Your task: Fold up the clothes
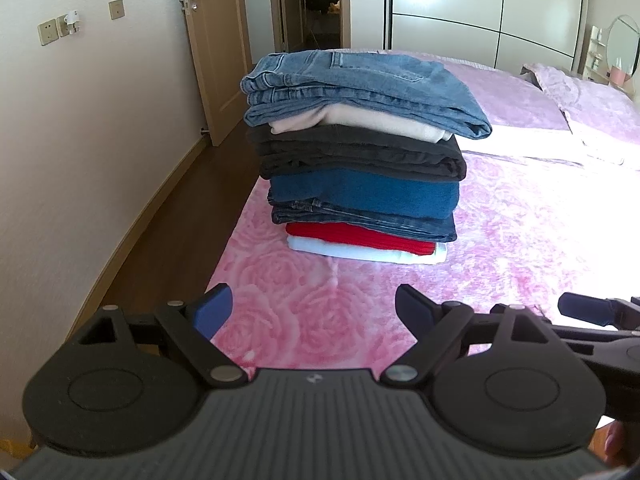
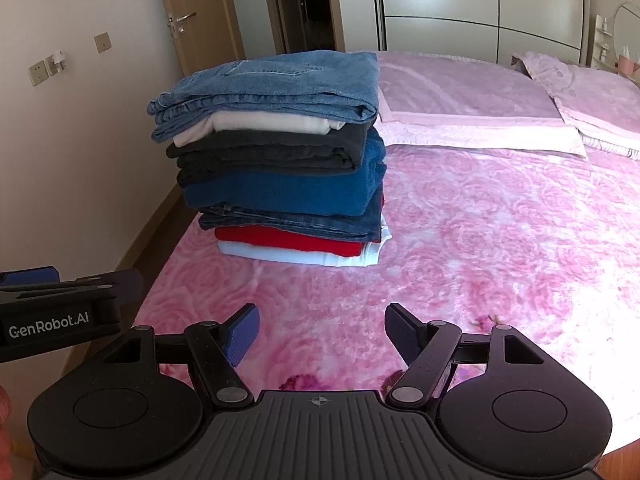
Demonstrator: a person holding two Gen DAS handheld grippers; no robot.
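1. Bedroom: cream wall [image 1: 72, 128] with sockets on the left, wood floor [image 1: 168, 232] along it, open door [image 1: 216, 40] at the back, white wardrobe [image 1: 480, 4] behind the bed.
2. Bed [image 1: 520, 248] has a pink rose-pattern blanket; pink pillows [image 2: 472, 108] at its far edge.
3. Left gripper [image 1: 314, 312]: low over the near left edge of the bed, jaws spread wide, holding nothing. Its left fingertip is over the floor/bed boundary, the right one over the blanket.
4. Stack of folded clothes [image 1: 360, 152] sits near the bed's left edge, ahead of both grippers and well apart from them.
5. Stack order top to bottom: light blue jeans [image 1: 360, 80], cream top [image 1: 380, 124], black garment [image 1: 360, 152], dark blue knit [image 1: 368, 192], dark jeans [image 1: 380, 220], red item [image 1: 360, 236], white item [image 1: 360, 252].
6. Layers overhang unevenly; the light jeans stick out furthest.
7. Right gripper [image 2: 322, 334]: just right of the left one, over the near part of the blanket, jaws also wide apart, nothing between them.
8. Round mirror [image 1: 622, 46] at the far right.
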